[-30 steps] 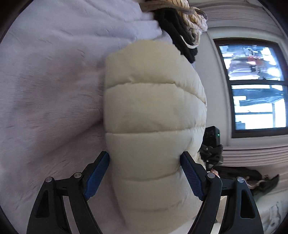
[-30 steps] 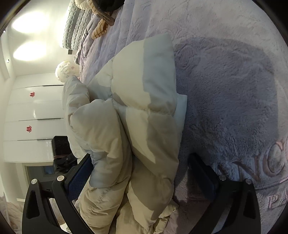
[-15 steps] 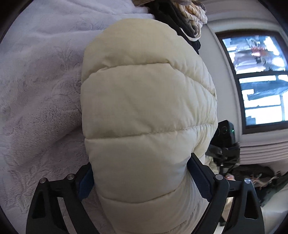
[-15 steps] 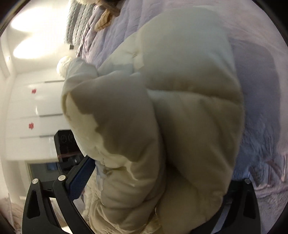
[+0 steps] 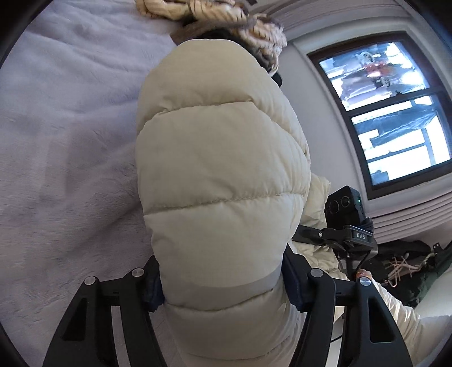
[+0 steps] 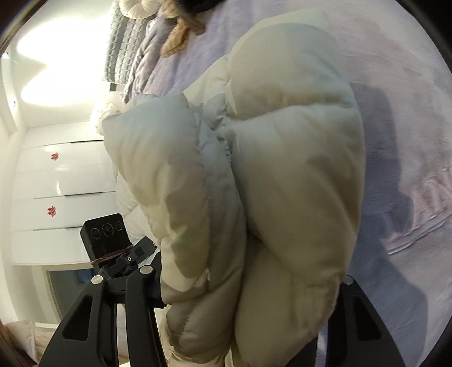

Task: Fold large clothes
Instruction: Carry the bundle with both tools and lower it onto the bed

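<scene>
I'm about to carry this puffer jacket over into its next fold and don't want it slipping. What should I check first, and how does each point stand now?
1. Left tongs clamped on the cream puffer jacket: ok; they have just been closing, and the padding bulges between the pads.
2. Right tongs clamped on the jacket's bunched layers: ok; also just closed in.
3. Both grips on the same jacket: ok.
4. Jacket lifted off the lilac blanket: cannot tell; its lower part is hidden.
5. Landing area ahead: not ok; a pile of clothes lies at the far end.
</scene>
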A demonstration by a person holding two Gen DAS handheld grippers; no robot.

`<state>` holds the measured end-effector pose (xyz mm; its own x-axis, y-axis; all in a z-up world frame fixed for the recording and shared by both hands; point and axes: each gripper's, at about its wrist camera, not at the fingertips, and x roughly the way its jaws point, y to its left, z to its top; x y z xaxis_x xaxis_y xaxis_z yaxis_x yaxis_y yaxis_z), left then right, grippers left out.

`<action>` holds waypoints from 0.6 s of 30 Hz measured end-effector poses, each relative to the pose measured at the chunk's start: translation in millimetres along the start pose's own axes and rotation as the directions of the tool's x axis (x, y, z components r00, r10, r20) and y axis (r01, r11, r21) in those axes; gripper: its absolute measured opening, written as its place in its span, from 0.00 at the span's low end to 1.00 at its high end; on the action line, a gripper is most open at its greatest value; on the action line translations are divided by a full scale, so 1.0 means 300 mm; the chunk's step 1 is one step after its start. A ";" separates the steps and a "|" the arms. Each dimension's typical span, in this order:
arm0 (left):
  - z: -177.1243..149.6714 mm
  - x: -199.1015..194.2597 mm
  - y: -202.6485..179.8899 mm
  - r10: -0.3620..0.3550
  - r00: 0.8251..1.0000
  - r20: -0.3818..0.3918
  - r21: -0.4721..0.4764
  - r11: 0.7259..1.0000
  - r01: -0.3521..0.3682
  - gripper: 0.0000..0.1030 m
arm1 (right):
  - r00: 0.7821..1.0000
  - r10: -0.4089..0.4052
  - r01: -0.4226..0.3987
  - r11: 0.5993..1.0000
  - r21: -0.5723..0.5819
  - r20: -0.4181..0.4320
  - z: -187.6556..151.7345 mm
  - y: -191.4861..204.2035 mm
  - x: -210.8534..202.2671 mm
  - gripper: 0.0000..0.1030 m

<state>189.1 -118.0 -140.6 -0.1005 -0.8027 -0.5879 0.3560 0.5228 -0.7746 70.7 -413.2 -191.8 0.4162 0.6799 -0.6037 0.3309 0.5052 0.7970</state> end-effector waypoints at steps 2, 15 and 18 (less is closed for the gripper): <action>0.016 -0.075 0.020 -0.004 1.000 0.022 -0.009 1.000 0.004 0.65 | 1.000 0.010 -0.010 1.000 -0.024 -0.006 0.005 0.064 0.038 0.54; 0.088 -0.546 0.337 0.113 0.977 0.182 -0.100 0.990 -0.096 0.65 | 0.994 0.073 -0.084 0.986 -0.142 -0.081 0.116 0.419 0.550 0.54; 0.116 -0.587 0.442 0.142 0.970 0.199 -0.129 0.985 -0.117 0.65 | 0.994 0.066 -0.079 0.985 -0.153 -0.091 0.159 0.455 0.674 0.54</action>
<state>286.3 82.6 -131.7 0.1383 -0.7614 -0.6333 0.2422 0.6461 -0.7238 240.3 -232.1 -205.9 0.3586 0.7570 -0.5462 0.1635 0.5252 0.8352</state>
